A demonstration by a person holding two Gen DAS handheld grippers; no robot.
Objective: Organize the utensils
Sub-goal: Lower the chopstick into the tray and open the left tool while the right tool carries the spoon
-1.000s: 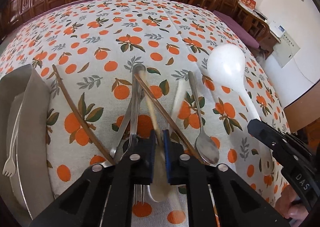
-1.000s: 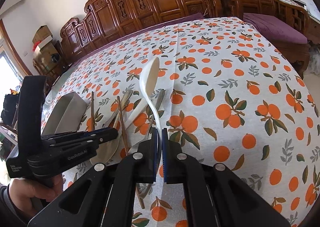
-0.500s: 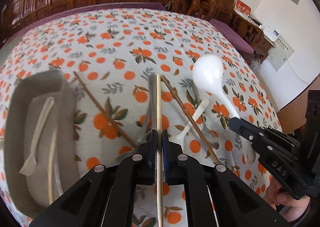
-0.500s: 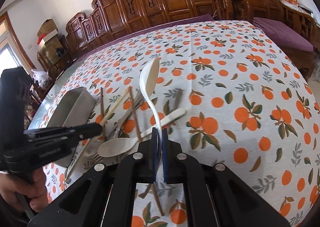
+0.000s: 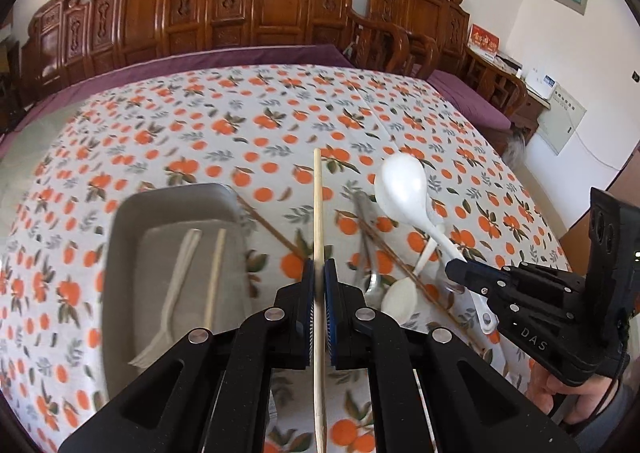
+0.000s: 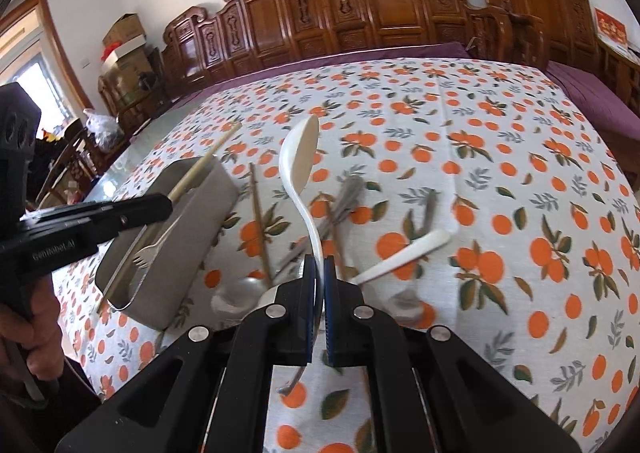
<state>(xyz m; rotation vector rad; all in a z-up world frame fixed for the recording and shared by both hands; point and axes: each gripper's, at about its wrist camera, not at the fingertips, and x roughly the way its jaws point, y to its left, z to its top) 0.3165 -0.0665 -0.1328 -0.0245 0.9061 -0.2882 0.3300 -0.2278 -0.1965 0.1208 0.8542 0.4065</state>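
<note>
On your far left, the metal tray (image 5: pixel 120 253) is sitting on the orange-print tablecloth (image 5: pixel 248 121), already holding a white plastic fork (image 5: pixel 172 297) and one pale chopstick (image 5: pixel 214 277) side by side. Just to its right, your left gripper (image 5: pixel 319 285) is pinching a second pale chopstick (image 5: pixel 318 213), lifted off the cloth with its tip pointing away from you. From the right wrist camera that stick (image 6: pixel 204 165) is hanging above the tray's far end (image 6: pixel 176 173). So you are carrying a stick to the tray, I judge; the next move calls for swinging it left, lining it up with the tray's long side, lowering it and only then letting go.

Further right, the loose pile is lying on the cloth: dark brown chopsticks (image 5: pixel 272 229), a metal spoon (image 5: pixel 372 281), a small white spoon (image 5: pixel 400 293). Your right gripper (image 6: pixel 319 277) is clamping the handle of a large white ladle (image 6: pixel 300 157), bowl raised and pointing away. It looks next in line, so you would be keeping it clear of the left arm's path.
</note>
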